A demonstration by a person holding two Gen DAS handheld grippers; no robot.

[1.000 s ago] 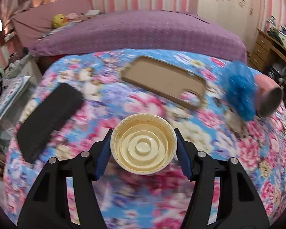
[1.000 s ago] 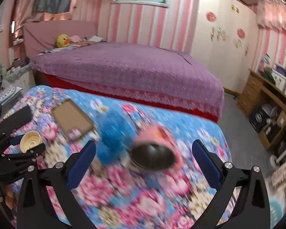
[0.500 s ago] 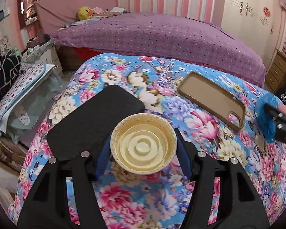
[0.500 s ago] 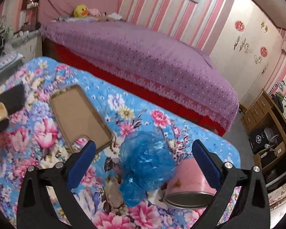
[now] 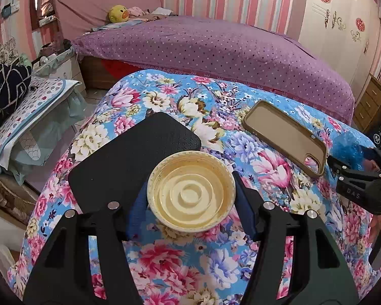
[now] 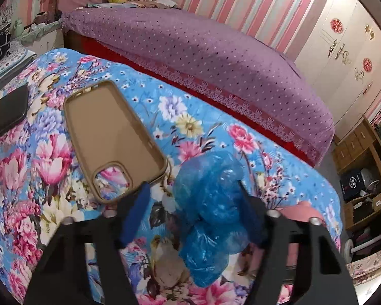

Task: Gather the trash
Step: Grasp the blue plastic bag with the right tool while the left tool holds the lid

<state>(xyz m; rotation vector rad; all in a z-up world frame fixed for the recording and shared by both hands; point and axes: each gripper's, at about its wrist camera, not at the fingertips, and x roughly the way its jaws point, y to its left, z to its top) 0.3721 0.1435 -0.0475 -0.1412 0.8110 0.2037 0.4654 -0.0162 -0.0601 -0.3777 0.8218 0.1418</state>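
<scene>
My left gripper (image 5: 190, 200) is shut on a round cream plastic lid (image 5: 191, 198) and holds it above the flowered tablecloth (image 5: 216, 261). A crumpled blue plastic bag (image 6: 210, 203) lies on the cloth; it also shows at the right edge of the left wrist view (image 5: 348, 148). My right gripper (image 6: 198, 211) is open with its jaws on either side of the bag, the right one close against it. The right gripper also shows in the left wrist view (image 5: 360, 178).
A tan phone case (image 6: 109, 137) lies left of the bag, seen also in the left wrist view (image 5: 287, 134). A black pad (image 5: 134, 160) lies under the lid. A pink can (image 6: 302, 211) lies behind the right jaw. A purple bed (image 5: 216, 48) stands behind the table.
My right gripper has moved down and forward over the blue bag and its jaws have narrowed around it. My left gripper, still holding the lid, has swung left over the black pad.
</scene>
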